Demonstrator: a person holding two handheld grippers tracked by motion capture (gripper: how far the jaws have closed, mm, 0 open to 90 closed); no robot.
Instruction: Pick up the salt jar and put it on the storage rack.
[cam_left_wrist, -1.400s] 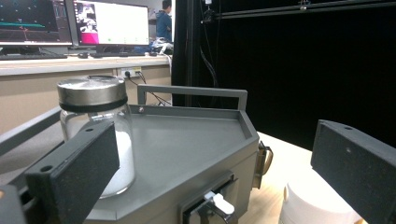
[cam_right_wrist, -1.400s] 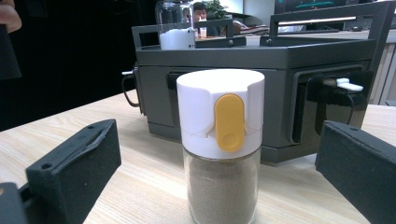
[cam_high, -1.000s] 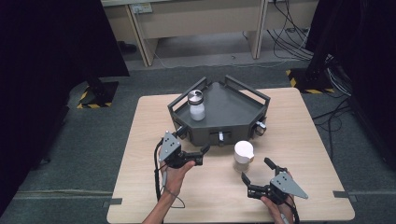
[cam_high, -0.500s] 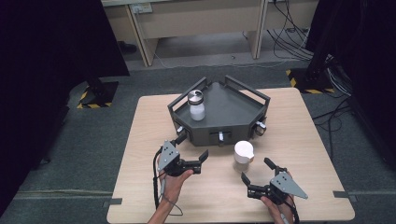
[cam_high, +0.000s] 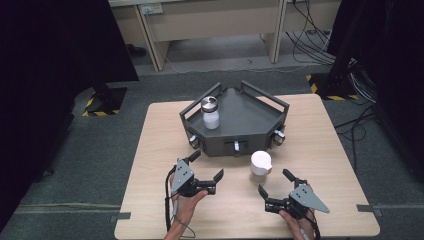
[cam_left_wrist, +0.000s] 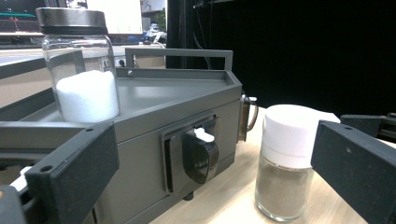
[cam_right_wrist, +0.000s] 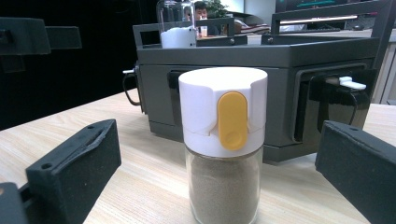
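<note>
White-capped shaker jar base cut off by frame edge; we see right gripper jaws wide, empty. Left gripper wide, empty; grey tray hides lidded jar base.

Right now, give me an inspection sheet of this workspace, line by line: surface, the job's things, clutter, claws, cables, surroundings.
Surface: light wooden table, bare wood around the items.
Job's things: white-capped shaker jar with brown powder and a yellow tab stands upright on the table in front of the grey tray box; glass jar with a dark metal lid and white contents stands upright on the tray's left part.
Clutter: nothing seen.
Claws: left claw open, empty, left of the shaker; right claw open, empty, aimed at the shaker, apart from it.
Cables: one trails from the left claw along the forearm; loose cables on the floor at upper right.
Surroundings: grey carpet, dark curtains, desk legs behind.
</note>
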